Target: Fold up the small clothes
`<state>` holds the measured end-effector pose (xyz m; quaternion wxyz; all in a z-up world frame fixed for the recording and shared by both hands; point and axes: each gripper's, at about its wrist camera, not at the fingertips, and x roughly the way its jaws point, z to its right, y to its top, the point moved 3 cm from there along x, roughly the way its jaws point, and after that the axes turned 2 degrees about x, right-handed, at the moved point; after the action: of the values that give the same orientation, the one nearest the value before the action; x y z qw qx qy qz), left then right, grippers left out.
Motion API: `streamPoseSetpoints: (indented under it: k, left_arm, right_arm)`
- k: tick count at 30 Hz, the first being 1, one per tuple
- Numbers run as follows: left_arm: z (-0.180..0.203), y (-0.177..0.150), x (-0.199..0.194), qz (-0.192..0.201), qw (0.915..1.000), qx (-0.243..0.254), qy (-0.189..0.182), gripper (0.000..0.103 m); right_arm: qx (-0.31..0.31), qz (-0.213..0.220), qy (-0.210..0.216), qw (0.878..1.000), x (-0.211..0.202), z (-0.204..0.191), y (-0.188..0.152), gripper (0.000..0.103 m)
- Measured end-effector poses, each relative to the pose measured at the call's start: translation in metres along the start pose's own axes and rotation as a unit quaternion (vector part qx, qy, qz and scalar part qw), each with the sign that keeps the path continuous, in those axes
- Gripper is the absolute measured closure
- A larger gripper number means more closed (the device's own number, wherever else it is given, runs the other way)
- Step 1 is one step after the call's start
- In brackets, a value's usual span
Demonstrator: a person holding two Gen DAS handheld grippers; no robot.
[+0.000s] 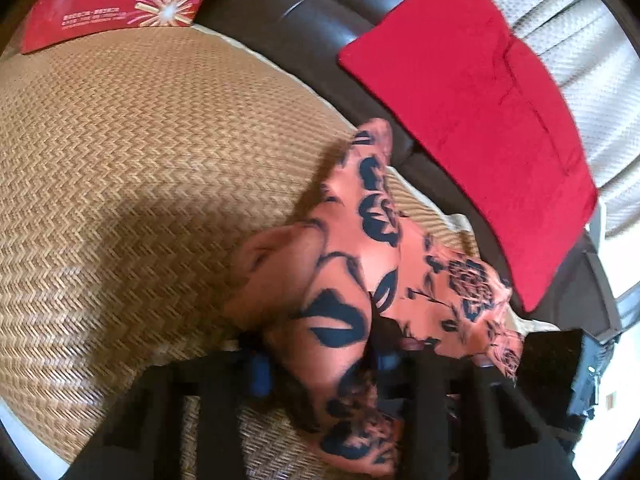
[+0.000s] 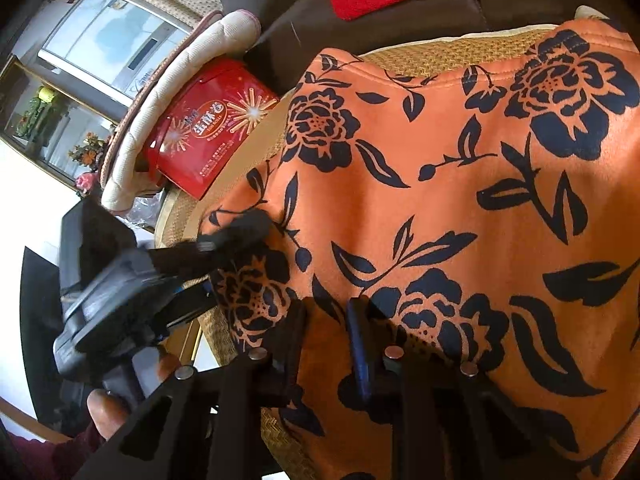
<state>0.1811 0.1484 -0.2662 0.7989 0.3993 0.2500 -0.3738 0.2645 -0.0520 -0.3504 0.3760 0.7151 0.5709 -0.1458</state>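
The orange garment with dark floral print (image 2: 460, 208) looks soft, light and floppy. Both the left gripper (image 1: 320, 344) and right gripper (image 2: 326, 340) are clamped on its near edge; hems grip best.

The garment (image 2: 460, 208) is showing a warm orange ground printed with dark navy roses, leaves and stems; in the left wrist view its bunched folds (image 1: 348, 280) are carrying the same orange with bold navy shapes. The woven mat (image 1: 140, 168) under it is showing a tan and straw herringbone weave. The cushion (image 1: 472, 120) is glowing plain bright red against the dark brown sofa (image 1: 280, 20). The tin (image 2: 208, 136) is showing deep red with white lettering and pale gold firework bursts. The quilted pad (image 2: 176, 92) beside it is showing cream with a pinkish trim. The left tool (image 1: 316, 364) and right tool (image 2: 326, 328) are appearing black, with blue on the fingers (image 2: 360, 344).
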Motion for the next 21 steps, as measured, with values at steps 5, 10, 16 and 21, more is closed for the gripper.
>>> streamPoseSetpoints:
  k: [5,10,16,21]
  left_arm:
    - [0.021,0.001,-0.003,0.026,0.9974,0.059,0.032,0.076]
    - [0.067,-0.012,-0.024,0.080,0.9804,0.176,0.034,0.078]
    - [0.115,-0.043,-0.035,0.116,0.9435,0.308,0.042,0.078]
    - [0.132,-0.055,-0.033,0.121,0.9294,0.347,0.037,0.079]
  right_arm:
    - [0.008,-0.009,-0.003,1.000,-0.016,0.000,0.000,0.079]
    - [0.035,0.015,-0.024,0.999,-0.062,0.006,0.026,0.073]
    - [0.045,0.022,-0.008,0.999,-0.094,-0.021,0.089,0.014]
    - [0.016,-0.060,-0.102,0.993,-0.067,-0.048,0.132,0.014]
